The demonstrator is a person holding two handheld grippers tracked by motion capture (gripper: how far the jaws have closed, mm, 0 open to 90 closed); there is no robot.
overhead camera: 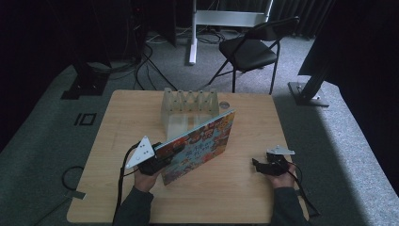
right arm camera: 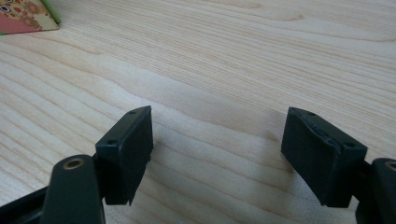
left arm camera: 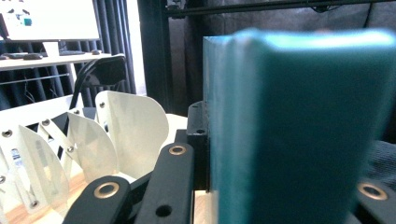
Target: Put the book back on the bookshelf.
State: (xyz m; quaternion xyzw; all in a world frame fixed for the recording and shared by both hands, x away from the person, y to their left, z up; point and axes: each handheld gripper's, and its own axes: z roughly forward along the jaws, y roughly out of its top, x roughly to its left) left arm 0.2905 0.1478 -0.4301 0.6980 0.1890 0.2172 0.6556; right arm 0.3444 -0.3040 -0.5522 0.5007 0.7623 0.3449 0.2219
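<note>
A book (overhead camera: 202,141) with a busy, colourful cover stands tilted on its lower edge in the middle of the wooden table (overhead camera: 244,193). My left gripper (overhead camera: 164,153) is shut on its near left end. In the left gripper view the book's teal edge (left arm camera: 299,130) sits tight between the black jaws of the left gripper (left arm camera: 280,186). My right gripper (overhead camera: 258,165) rests low over the table at the right, apart from the book. Its jaws stand open over bare wood, as the right gripper (right arm camera: 217,149) shows. A corner of the book (right arm camera: 23,16) lies far off at that view's top left.
A pale rack (overhead camera: 188,106) with several upright dividers stands just behind the book; its curved plates (left arm camera: 130,130) are close in the left gripper view. A small round object (overhead camera: 224,104) lies beside the rack. A black folding chair (overhead camera: 249,49) stands beyond the table.
</note>
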